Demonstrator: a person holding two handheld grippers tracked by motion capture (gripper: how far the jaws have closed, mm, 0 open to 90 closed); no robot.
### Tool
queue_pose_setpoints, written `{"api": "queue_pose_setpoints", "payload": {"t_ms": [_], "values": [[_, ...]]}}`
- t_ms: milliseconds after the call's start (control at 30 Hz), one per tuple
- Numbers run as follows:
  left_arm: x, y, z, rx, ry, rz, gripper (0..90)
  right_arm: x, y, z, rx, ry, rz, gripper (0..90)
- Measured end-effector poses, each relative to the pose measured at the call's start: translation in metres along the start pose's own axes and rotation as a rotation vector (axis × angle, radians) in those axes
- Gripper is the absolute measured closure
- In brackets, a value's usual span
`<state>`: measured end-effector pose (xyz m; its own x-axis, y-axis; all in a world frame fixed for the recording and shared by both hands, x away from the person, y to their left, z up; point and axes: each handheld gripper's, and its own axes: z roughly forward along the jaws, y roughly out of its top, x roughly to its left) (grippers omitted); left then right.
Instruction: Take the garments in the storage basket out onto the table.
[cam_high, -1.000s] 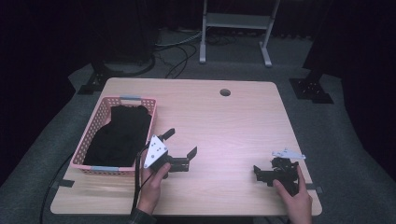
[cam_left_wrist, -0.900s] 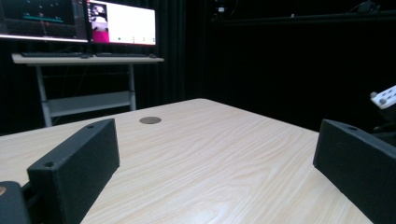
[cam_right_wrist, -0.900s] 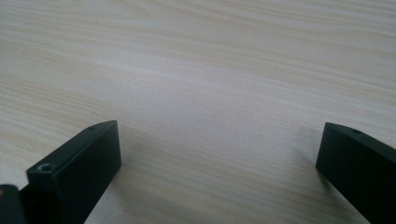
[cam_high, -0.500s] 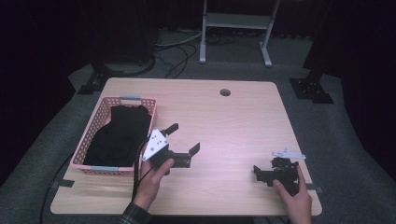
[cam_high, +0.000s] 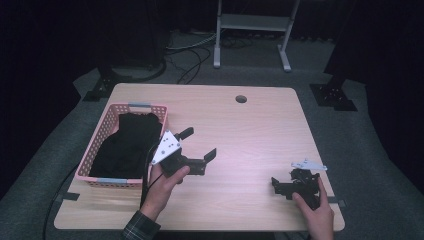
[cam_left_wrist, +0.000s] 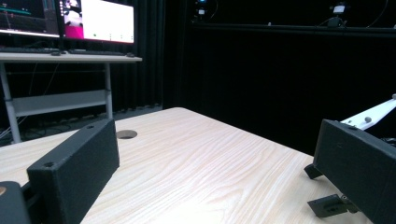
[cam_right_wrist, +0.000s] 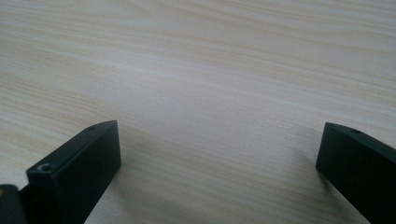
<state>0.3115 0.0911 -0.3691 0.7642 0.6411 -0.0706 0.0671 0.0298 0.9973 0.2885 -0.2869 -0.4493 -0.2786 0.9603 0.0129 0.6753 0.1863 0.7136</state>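
Here, left gripper (cam_high: 198, 143) lifted just above the table (cam_high: 260, 130), held in the left hand (cam_high: 162, 187) right beside the pink basket (cam_high: 100, 136), jaws spread wide with nothing between them. Grey three-cornered plate on top, tilted toward the basket; cable trailing down off the near edge. Inside the basket, a black garment (cam_high: 127, 142) heaped loosely, covering most of the floor and reaching up to the far rim; not touched by either gripper. In the left gripper view, both black jaws well apart over bare wood grain, pointed across the table toward its round cable hole (cam_left_wrist: 126, 134), with a desk and lit monitors (cam_left_wrist: 100, 21) far off in the dark room. Over at the near right corner, right gripper (cam_high: 281, 183) resting low on the table, gripped by the right hand (cam_high: 315, 210), likewise released and empty, well apart from the basket and from the other gripper. In the right gripper view, jaws set wide at either side, angled down at plain pale tabletop close beneath. Beyond the table, a metal stand (cam_high: 252, 22) and loose cables on the grey floor.
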Motion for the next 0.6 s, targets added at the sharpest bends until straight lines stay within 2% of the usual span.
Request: {"api": "queue_pose_setpoints", "payload": {"t_ms": [67, 333, 467, 600], "values": [[0.001, 0.001, 0.001, 0.011, 0.006, -0.003, 0.0, 0.0, 0.0, 0.0, 0.0, 0.0, 0.0, 0.0], [0.006, 0.01, 0.006, 0.016, -0.023, -0.028, 0.0, 0.0, 0.0, 0.0, -0.001, 0.0, 0.0, 0.0], [0.006, 0.016, 0.006, 0.035, -0.041, -0.013, 0.0, 0.0, 0.0, 0.0, -0.001, 0.0, 0.0, 0.0], [0.006, 0.022, 0.006, 0.027, -0.05, -0.013, 0.0, 0.0, 0.0, 0.0, -0.001, 0.0, 0.0, 0.0]]}}
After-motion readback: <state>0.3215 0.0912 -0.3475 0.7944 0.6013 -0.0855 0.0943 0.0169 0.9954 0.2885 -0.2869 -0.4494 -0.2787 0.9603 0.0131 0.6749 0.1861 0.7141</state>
